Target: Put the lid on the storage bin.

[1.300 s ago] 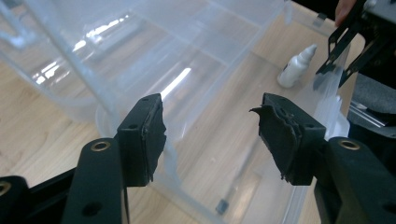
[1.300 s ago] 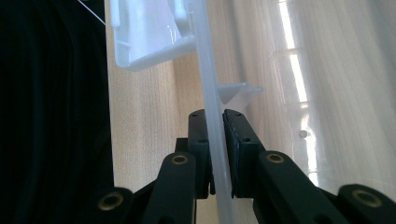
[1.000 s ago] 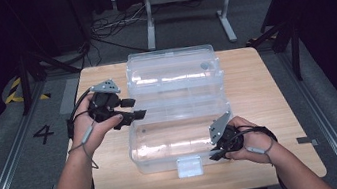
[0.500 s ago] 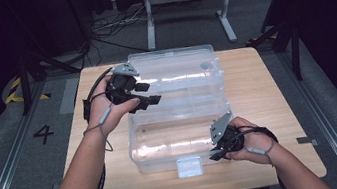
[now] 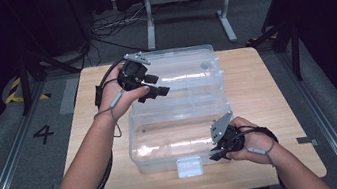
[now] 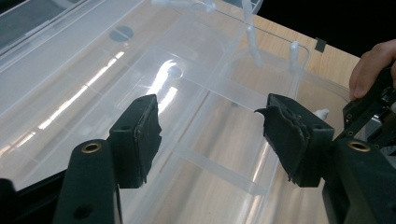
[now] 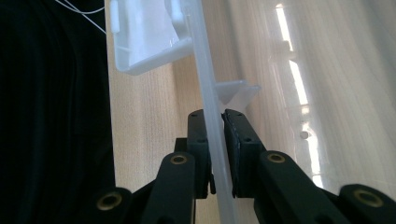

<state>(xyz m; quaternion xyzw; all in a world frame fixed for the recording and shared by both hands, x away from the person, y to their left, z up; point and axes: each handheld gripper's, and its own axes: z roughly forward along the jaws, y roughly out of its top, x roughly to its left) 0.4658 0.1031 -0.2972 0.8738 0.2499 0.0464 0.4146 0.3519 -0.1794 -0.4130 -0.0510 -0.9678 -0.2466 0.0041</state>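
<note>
Right gripper (image 5: 218,153): my jaws pinch the near wall of the clear plastic storage box (image 5: 163,140).
Box: it sits mid-table (image 5: 267,90), lid (image 5: 188,69) open behind.
Left gripper (image 5: 158,87): my jaws, just opening, stand wide and empty above the lid.

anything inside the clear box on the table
No loose items show inside the clear box; through its walls only moulded divider ribs and the wooden table beneath appear. The right gripper and hand cover its near right corner, so that spot cannot be checked.
</note>
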